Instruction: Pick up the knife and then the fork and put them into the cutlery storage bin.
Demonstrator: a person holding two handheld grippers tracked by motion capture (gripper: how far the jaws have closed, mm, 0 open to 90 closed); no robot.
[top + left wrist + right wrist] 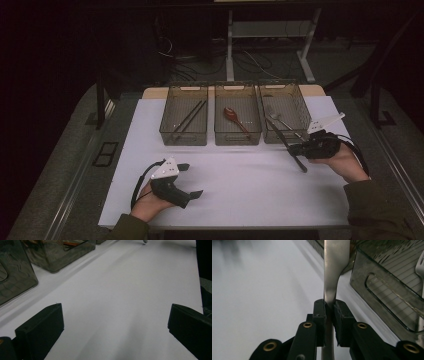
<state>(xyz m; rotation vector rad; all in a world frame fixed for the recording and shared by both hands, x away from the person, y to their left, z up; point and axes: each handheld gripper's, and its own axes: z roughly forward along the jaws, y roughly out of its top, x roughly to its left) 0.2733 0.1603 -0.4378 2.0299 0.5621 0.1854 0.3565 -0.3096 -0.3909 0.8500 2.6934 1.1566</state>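
Observation:
My right gripper (pixel 296 149) (pixel 330 312) is shut on the handle of a long metal piece of cutlery (pixel 302 165) (pixel 335 257). It is held slanted just in front of the right-hand bin (pixel 284 112) (pixel 387 290), its far end reaching over that bin's front wall; that end is out of sight in the right gripper view. A fork (pixel 278 120) lies inside this bin. My left gripper (pixel 192 180) (pixel 115 322) rests low over the white mat (pixel 235 190) at the near left, open, with nothing between its jaws.
Three dark see-through bins stand in a row at the back of the mat. The left bin (pixel 184 127) holds dark chopsticks (pixel 190 117); the middle bin (pixel 238 131) holds a red spoon (pixel 231 114). Table legs and cables lie beyond.

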